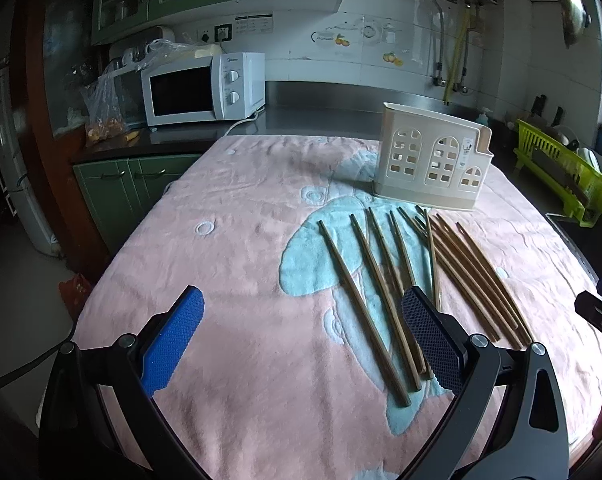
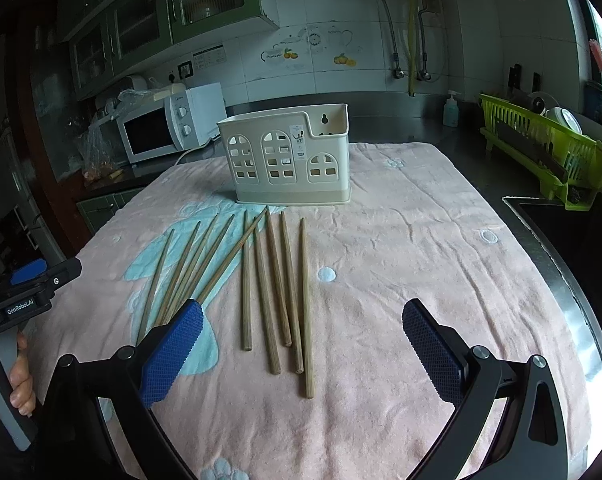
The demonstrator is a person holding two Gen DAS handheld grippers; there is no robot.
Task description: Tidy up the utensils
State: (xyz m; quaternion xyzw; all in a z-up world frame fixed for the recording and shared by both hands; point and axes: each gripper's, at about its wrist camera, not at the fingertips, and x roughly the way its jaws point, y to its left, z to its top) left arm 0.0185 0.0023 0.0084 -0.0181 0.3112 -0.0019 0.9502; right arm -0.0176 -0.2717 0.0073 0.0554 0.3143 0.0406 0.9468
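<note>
Wooden brown chopsticks lie loose on pink towel ahead of right gripper and left gripper, both wide open, empty; cream slotted plastic holder stands beyond; first pickup apparently pending, requiring descent and closure.

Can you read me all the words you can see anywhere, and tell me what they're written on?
"GenRoboT.AI": on the black body of the left hand-held gripper, seen in the right wrist view.
Brand above the microwave knobs: too blurred to read.
Sticker on the cream utensil holder: too small to read.
Printed chart by the wall sockets: too small to read.
</note>
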